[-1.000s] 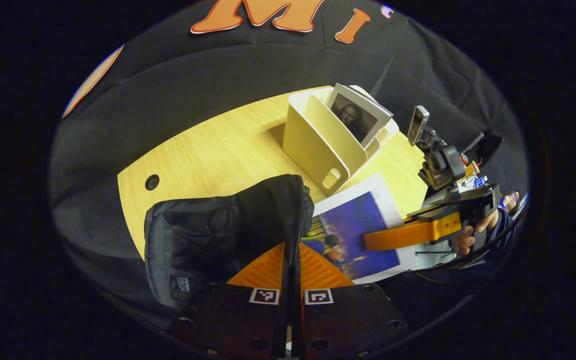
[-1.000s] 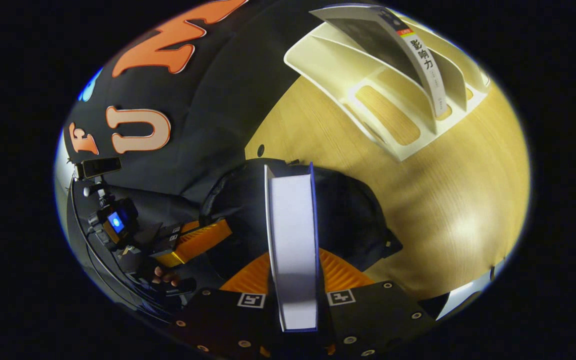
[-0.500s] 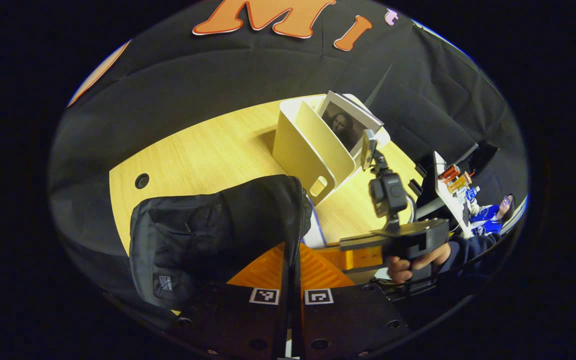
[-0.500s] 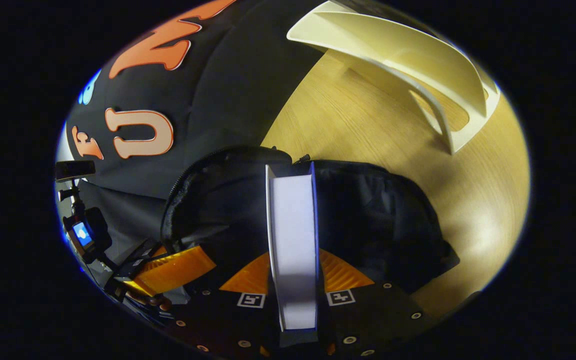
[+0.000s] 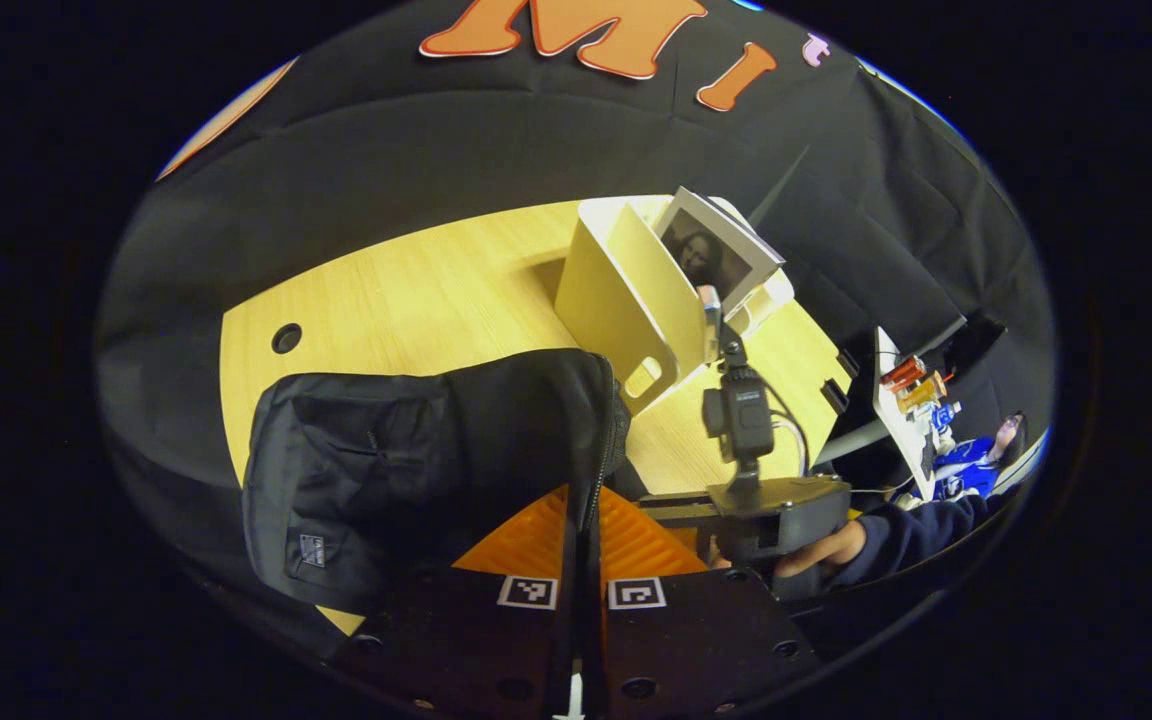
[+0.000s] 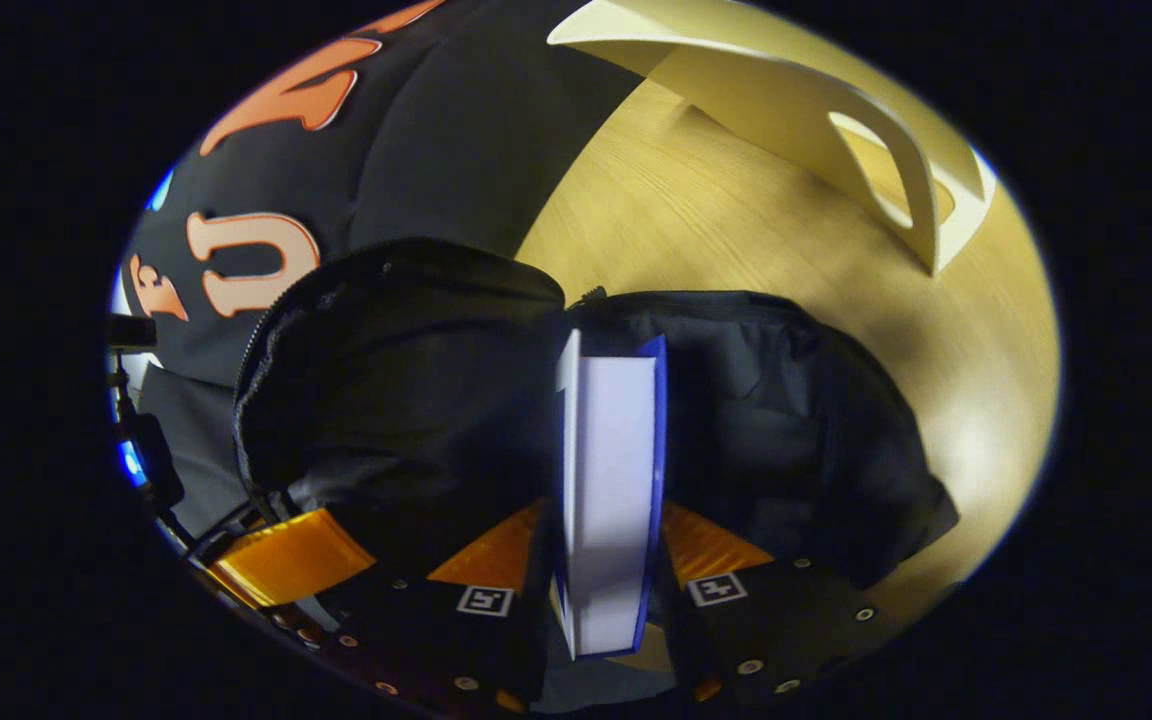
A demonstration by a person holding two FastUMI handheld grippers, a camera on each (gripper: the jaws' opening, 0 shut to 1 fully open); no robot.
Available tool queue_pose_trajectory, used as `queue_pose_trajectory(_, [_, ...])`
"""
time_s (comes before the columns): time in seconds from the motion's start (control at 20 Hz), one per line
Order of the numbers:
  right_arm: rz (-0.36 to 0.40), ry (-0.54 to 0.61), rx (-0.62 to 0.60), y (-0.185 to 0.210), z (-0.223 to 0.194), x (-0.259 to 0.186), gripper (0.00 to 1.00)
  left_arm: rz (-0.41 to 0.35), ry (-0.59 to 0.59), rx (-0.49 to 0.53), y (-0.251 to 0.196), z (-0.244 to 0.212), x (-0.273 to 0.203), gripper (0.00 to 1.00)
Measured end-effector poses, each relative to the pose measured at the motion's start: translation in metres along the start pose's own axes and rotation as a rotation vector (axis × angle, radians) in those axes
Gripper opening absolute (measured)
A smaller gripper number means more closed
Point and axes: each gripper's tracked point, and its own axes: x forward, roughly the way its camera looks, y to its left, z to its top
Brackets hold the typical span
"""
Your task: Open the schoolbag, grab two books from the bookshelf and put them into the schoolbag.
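In the left gripper view, the black schoolbag [image 5: 416, 470] lies on the pale wooden surface [image 5: 416, 300] near its front left corner, a soft dark fabric bag with a small sewn label low on its side and a zip running along its right-hand edge. The left hand-held gripper [image 5: 584, 520] has its two fingers drawn together on that zipped edge, pinching the fabric and holding the flap up. Further right, toward the back right corner of the surface, stands the cream bookshelf [image 5: 636, 300], an upright divided rack with a cut-out handle, and a book with a portrait cover [image 5: 711, 255] leans in one of its slots. Right of the schoolbag, the right hand-held gripper [image 5: 676, 508] reaches in toward the opening, gripped by a hand [image 5: 821, 550] in a dark sleeve. In the right gripper view, the schoolbag [image 6: 416, 400] gapes open at the left, its zip teeth rimming a dark hollow. The right hand-held gripper [image 6: 601, 590] clamps a blue-covered book [image 6: 611, 500] between both fingers, white page edges facing the camera, its far end at the mouth of the bag. The bookshelf [image 6: 836, 120] stands at the upper right on the surface [image 6: 696, 220], apart from the bag.
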Motion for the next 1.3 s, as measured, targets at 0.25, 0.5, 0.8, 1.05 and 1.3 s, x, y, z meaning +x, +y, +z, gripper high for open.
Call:
queue_pose_trajectory(0.25, [-0.159,0.122,-0.175,-0.02,-0.016,-0.034,0.97,0.051,0.004,0.029,0.004,-0.004,0.005,0.05])
queue_pose_trajectory(0.5, [-0.262,0.097,-0.269,-0.035,0.013,-0.097,0.98,0.064,0.007,0.019,0.003,-0.007,0.012,0.04])
queue_pose_trajectory(0.8, [-0.387,0.085,-0.43,-0.036,0.056,-0.161,0.98,0.069,0.007,-0.008,0.003,-0.009,0.017,0.05])
queue_pose_trajectory(1.05, [-0.472,0.06,-0.522,-0.029,0.114,-0.214,0.98,0.077,0.005,-0.04,0.002,-0.008,0.021,0.04])
queue_pose_trajectory(1.3, [-0.574,0.031,-0.593,-0.027,0.187,-0.262,0.98,0.084,0.009,-0.087,0.001,-0.007,0.027,0.05])
